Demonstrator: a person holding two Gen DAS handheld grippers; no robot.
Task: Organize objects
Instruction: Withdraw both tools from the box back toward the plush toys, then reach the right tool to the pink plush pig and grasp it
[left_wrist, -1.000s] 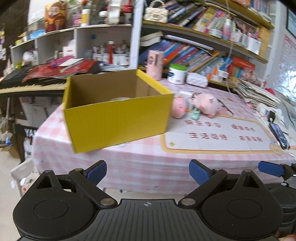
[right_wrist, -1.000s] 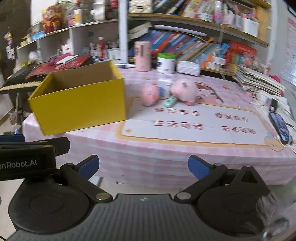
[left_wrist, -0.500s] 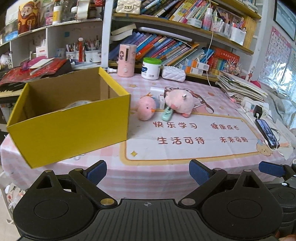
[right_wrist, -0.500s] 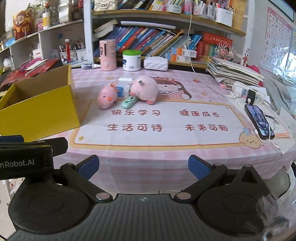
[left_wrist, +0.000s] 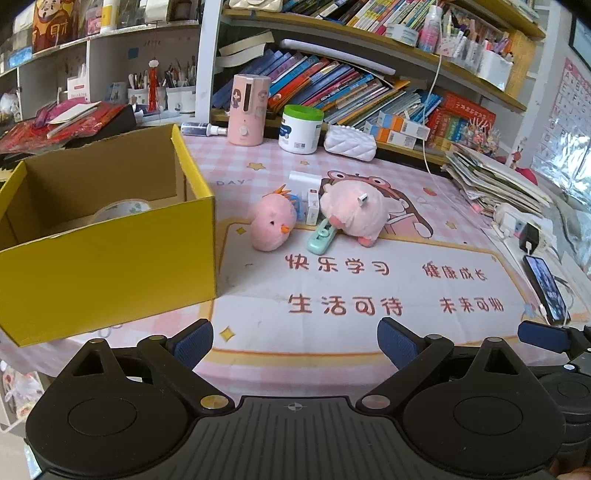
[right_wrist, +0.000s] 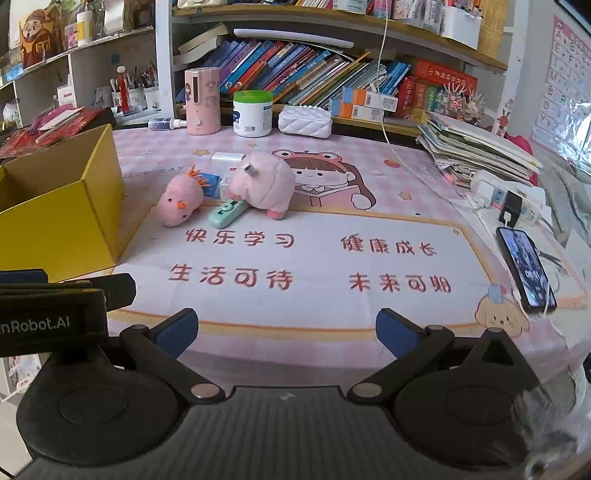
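Bookshelves are lining the wall behind a worktop covered by a pink printed mat, where a yellow cardboard box is sitting at the left. Just right of it, a pink chick plush, a mint stapler and a pink pig plush are lying clustered together. Both the left gripper and right gripper are hovering at the near edge, jaws spread wide and holding nothing.

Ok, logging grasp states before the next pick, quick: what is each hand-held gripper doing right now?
Left hand-held gripper: open, holding nothing.
Right hand-held gripper: open, holding nothing.
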